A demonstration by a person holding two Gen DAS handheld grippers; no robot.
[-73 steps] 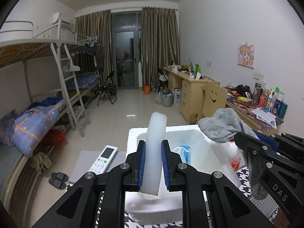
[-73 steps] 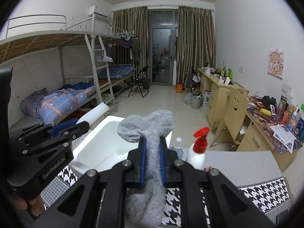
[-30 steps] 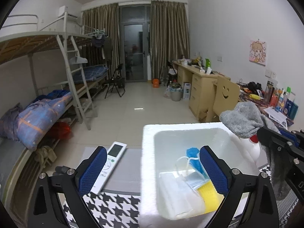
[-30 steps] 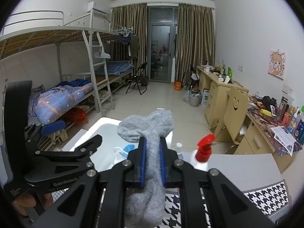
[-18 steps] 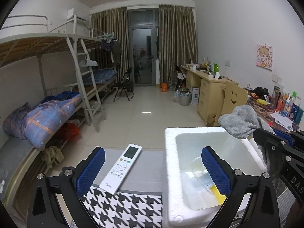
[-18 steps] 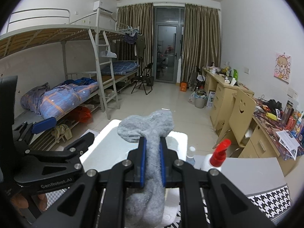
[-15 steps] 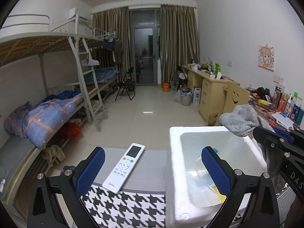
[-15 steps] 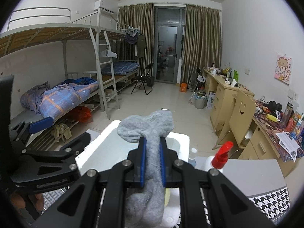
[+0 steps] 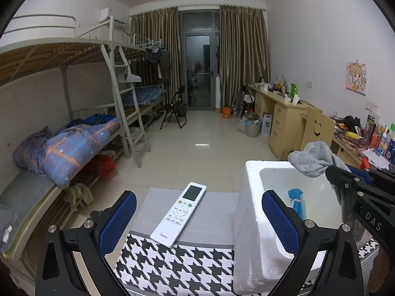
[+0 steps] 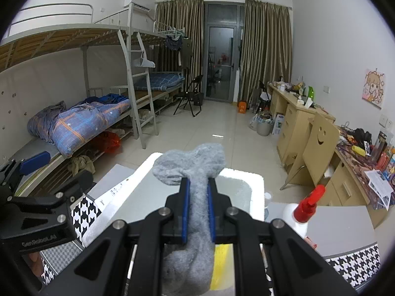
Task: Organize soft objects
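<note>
Likely snag: right gripper (image 10: 197,212), clamped on grey sock (image 10: 195,165) held over white foam box (image 9: 251,197), may let the limp toe drape the rim on release, while left gripper (image 9: 197,219), pads apart and empty, hovers over the remote (image 9: 180,213).

- Table (image 9: 163,197): grey top, houndstooth cloth (image 9: 172,266) over the near part.
- Remote (image 9: 179,213): white, lies face up, near end on the cloth, far end on bare grey.
- Foam box (image 9: 249,222): white, open, stands just right of the remote.
- Spray bottle (image 10: 300,213): red nozzle, right of the box.
</note>
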